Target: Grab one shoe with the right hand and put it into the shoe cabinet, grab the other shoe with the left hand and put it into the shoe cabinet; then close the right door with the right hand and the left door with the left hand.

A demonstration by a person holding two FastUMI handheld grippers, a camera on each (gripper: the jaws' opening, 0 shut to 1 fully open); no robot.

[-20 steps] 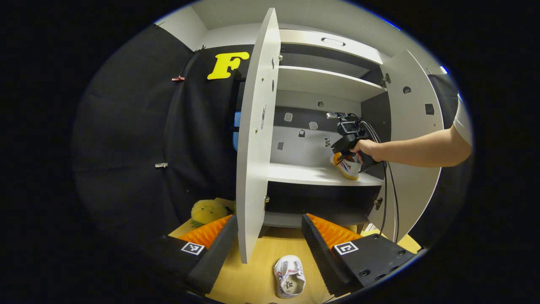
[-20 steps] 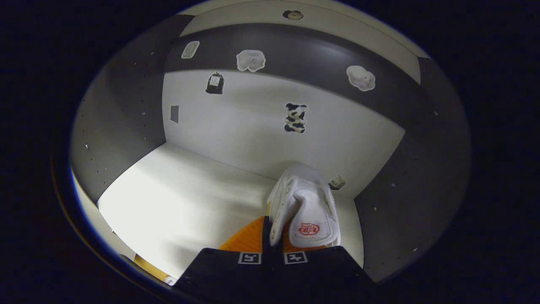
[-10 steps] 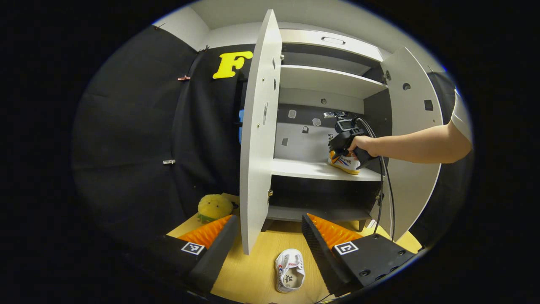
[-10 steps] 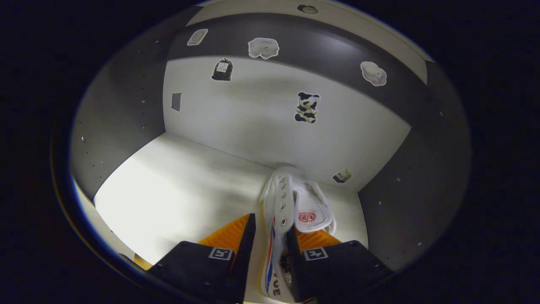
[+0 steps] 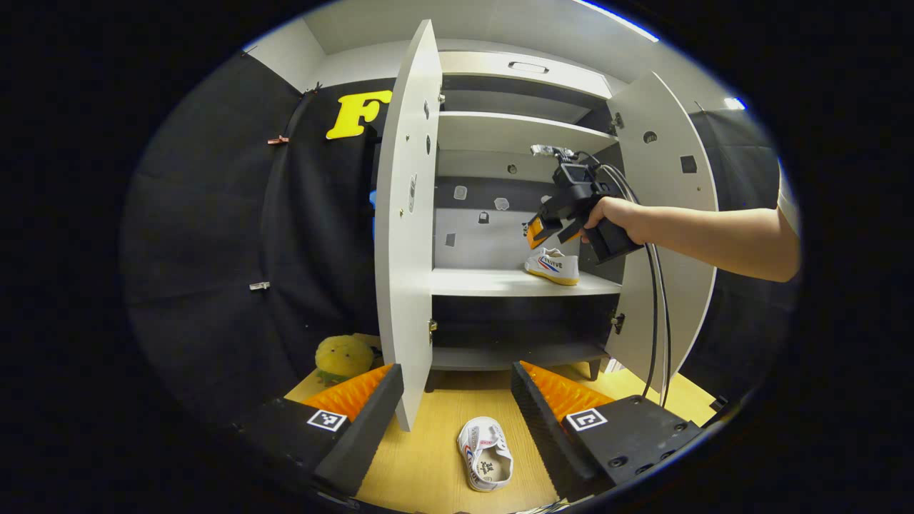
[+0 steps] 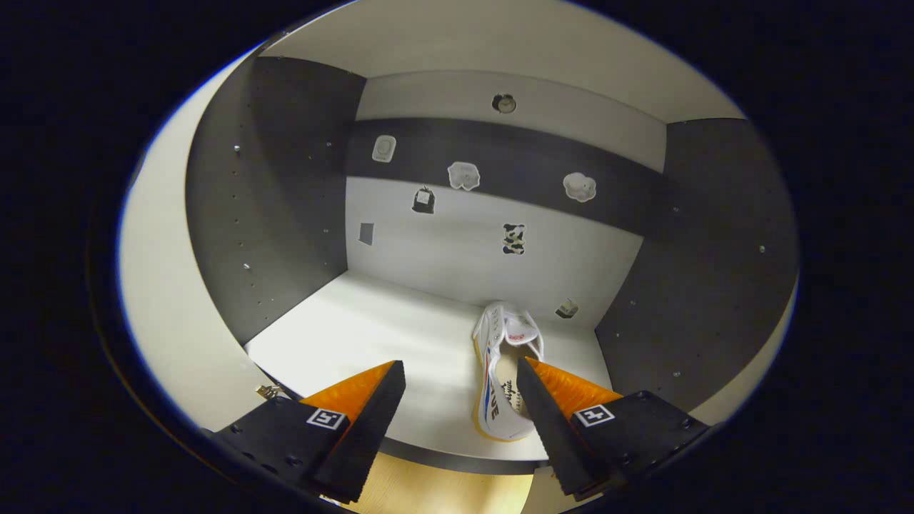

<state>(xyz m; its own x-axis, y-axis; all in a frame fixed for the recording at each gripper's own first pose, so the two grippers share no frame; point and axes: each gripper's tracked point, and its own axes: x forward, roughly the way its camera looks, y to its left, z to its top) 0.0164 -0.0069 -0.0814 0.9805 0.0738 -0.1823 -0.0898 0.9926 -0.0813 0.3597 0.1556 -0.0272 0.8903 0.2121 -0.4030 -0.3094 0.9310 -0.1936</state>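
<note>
Shoe [image 6: 500,385] lies at shelf [image 6: 371,343] right end; right gripper [image 6: 460,407] jaws wide above it. Second shoe [image 5: 486,464] on floor [image 5: 428,457] between left gripper [image 5: 457,410] wide jaws.

One shoe [image 5: 552,265] on the cabinet shelf [image 5: 500,283] — the other shoe [image 5: 485,463] on the floor [image 5: 435,457] before it.

Left gripper view looks up from near the floor [image 5: 428,464] at the open shoe cabinet [image 5: 525,282]; right gripper view faces its middle shelf [image 6: 400,343] close up, the part both share.

left gripper [image 5: 457,400]: black body, orange ribbed jaws, square markers | right gripper [image 6: 460,400]: same | white sleeve [image 5: 787,207]
</note>
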